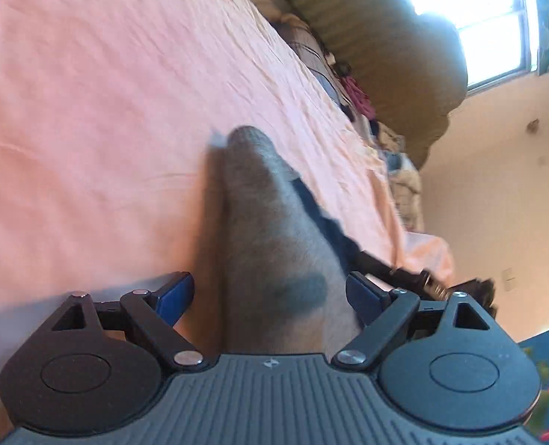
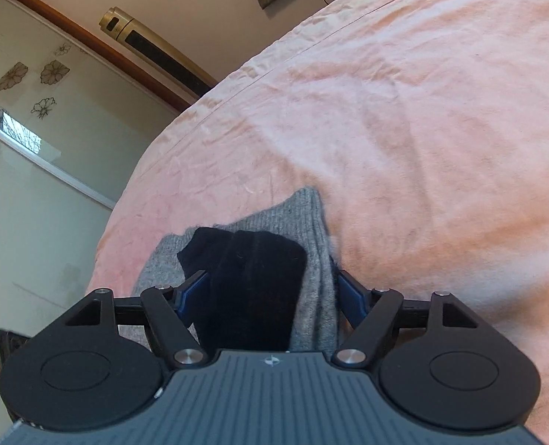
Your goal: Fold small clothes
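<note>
Pink bedsheet (image 1: 107,111) fills both views, wrinkled and spread wide across the bed, with a bright window (image 1: 497,26) and a big olive cushion (image 1: 404,55) off at the far side in the left wrist view. Over on the right wrist view, a gold tower fan (image 2: 152,42) leans against the wall beside a flower-patterned sliding door (image 2: 33,129).

Now the clothing: a grey sock (image 1: 270,230) stretches away from the left gripper (image 1: 270,296), lying long across the sheet, its toe pointing up the bed and a darker patch near the jaws. Blue fingers (image 1: 178,294) stand wide apart on either side of it, gripping nothing that shows.

Right gripper (image 2: 270,293) next, jaws also spread wide, straddling the grey sock (image 2: 311,244) with a black sock (image 2: 252,289) lying on top of it. Both run between the blue pads (image 2: 350,296), but whether the pads touch the fabric, can't tell.

A dark strip of that black sock (image 1: 322,218) peeks out along the grey one's edge in the left wrist view, blurred.
</note>
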Demonstrator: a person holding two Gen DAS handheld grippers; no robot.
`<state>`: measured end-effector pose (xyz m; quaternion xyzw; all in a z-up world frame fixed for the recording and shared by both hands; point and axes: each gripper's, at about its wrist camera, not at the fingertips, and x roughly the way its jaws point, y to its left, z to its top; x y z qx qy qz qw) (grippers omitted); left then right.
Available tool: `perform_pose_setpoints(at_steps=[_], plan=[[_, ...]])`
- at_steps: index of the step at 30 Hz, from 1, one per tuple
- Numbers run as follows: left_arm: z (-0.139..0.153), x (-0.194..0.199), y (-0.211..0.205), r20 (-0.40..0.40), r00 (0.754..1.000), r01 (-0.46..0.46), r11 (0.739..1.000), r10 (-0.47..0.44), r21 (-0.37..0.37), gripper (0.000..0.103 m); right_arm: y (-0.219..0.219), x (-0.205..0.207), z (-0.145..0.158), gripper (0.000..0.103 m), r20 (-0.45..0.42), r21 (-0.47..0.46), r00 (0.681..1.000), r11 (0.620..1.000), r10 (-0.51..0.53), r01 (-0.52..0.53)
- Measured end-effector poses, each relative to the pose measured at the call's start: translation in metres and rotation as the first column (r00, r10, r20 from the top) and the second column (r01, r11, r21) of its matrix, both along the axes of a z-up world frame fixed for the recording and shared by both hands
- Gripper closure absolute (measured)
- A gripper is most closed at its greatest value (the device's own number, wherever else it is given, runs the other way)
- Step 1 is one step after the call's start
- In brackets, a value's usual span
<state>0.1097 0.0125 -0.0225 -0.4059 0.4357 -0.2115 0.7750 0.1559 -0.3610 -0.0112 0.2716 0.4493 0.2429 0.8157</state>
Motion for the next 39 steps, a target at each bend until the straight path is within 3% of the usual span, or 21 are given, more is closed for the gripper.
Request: perform_pose_setpoints(at_steps=[1,2,3,5,7,12,15,17,19,20,23,26,29,31,32,33,34,39], plan=[[-0.001,0.008,-0.005,-0.005,1.0,-0.001,1.0,0.001,-0.009,0.021,0.004,0.0,-0.002,0.051,-0.007,-0.007,1.0,1.0,0.01,-0.01],[-0.005,0.017,-0.01,-0.036,0.999,0.011,1.0,-0.012,-0.017,0.055,0.007,0.0,-0.003,0.062,-0.012,-0.023,1.0,0.999,0.023,-0.023],[-0.011,0.023,-0.014,-0.082,0.997,0.016,1.0,-0.016,-0.001,0.07,0.008,-0.001,-0.004,0.069,-0.012,-0.022,1.0,0.999,0.023,-0.023],[-0.012,0.025,-0.014,-0.07,0.998,0.007,1.0,-0.006,0.008,0.074,0.009,-0.003,0.0,0.073,0.004,-0.018,1.0,1.0,0.009,-0.009],[-0.001,0.018,-0.011,-0.038,0.999,0.013,0.998,-0.011,0.058,0.076,0.013,-0.005,0.009,0.075,0.03,0.002,0.999,1.0,0.017,-0.017],[0.027,0.029,0.021,0.03,0.999,-0.03,0.995,0.027,0.091,0.076,0.045,0.01,0.031,0.076,0.084,0.063,0.995,0.996,0.06,-0.066],[0.048,0.055,0.046,0.078,0.993,-0.096,0.978,0.083,0.187,0.074,0.072,0.032,0.03,0.075,0.092,0.111,0.995,0.993,0.031,-0.041],[0.051,0.071,0.054,0.096,0.993,-0.088,0.957,0.063,0.278,0.069,0.085,0.045,0.02,0.064,0.072,0.112,0.997,0.993,-0.034,0.026],[0.046,0.069,0.07,0.027,0.991,-0.136,0.935,0.134,0.329,0.068,0.093,0.047,0.011,0.038,0.018,0.092,0.997,0.993,-0.073,0.071],[0.044,0.059,0.078,0.032,0.989,-0.148,0.943,0.145,0.297,0.067,0.095,0.041,0.009,0.037,0.016,0.091,0.998,0.994,-0.065,0.063],[0.033,0.015,0.09,0.031,0.995,-0.104,0.973,0.1,0.204,0.042,0.091,0.01,0.009,0.034,0.025,0.066,1.0,0.998,0.011,-0.013],[0.012,-0.025,0.083,-0.027,0.999,-0.03,0.987,0.035,0.16,0.042,0.077,-0.03,0.0,0.034,-0.027,0.066,0.998,0.997,0.05,-0.048],[0.004,-0.057,0.071,0.014,1.0,0.0,0.995,-0.002,0.099,0.042,0.072,-0.069,-0.009,0.034,-0.044,0.12,0.996,0.99,0.082,-0.076],[0.001,-0.063,0.062,0.021,1.0,0.013,0.996,-0.015,0.09,0.051,0.077,-0.083,-0.01,0.035,-0.037,0.133,0.995,0.987,0.095,-0.09],[-0.004,-0.057,0.056,-0.002,0.999,0.035,0.994,-0.035,0.103,0.086,0.084,-0.087,-0.009,0.045,-0.031,0.117,0.993,0.987,0.114,-0.11],[-0.009,-0.055,0.053,-0.032,0.998,0.048,0.992,-0.045,0.114,0.092,0.091,-0.089,-0.009,0.069,-0.034,0.084,0.991,0.988,0.133,-0.13],[-0.01,-0.056,0.054,-0.033,0.999,0.037,0.994,-0.034,0.105,0.092,0.099,-0.088,-0.011,0.083,-0.06,0.041,0.985,0.987,0.159,-0.157],[0.021,-0.084,0.055,0.064,0.994,0.08,0.984,-0.091,0.158,0.093,0.093,-0.111,0.01,0.083,0.031,-0.004,0.977,0.978,0.21,-0.21]])
